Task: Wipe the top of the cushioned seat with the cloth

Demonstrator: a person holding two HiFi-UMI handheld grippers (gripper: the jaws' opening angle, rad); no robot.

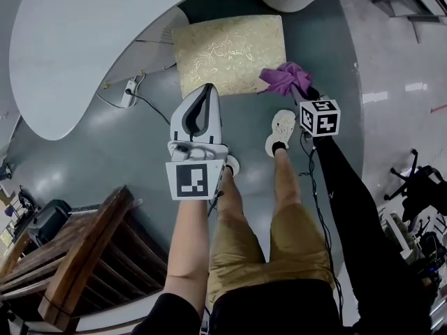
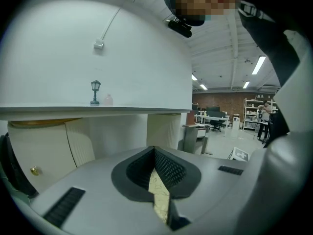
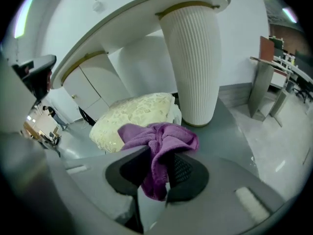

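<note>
While R hand-held gripper (image 1: 299, 89) was clamped on purple cloth (image 1: 285, 77) at near right corner of cushioned seat (image 1: 223, 51), L hand-held gripper (image 1: 207, 89) was closed, empty, by seat's near edge.

The cushioned seat (image 1: 230, 53) wears cream woven fabric with a faintly shiny gold leaf pattern. At the seat's right corner the cloth (image 1: 286, 77) is purple terry, soft, fuzzy and matt. Around the seat the floor (image 1: 105, 159) is smooth grey and glossy, mirroring lights. Behind the seat the pedestal (image 3: 193, 58) looks matt white and finely ribbed; well away from the seat, the slatted frame (image 1: 77, 257) is dark brown wood.
</note>
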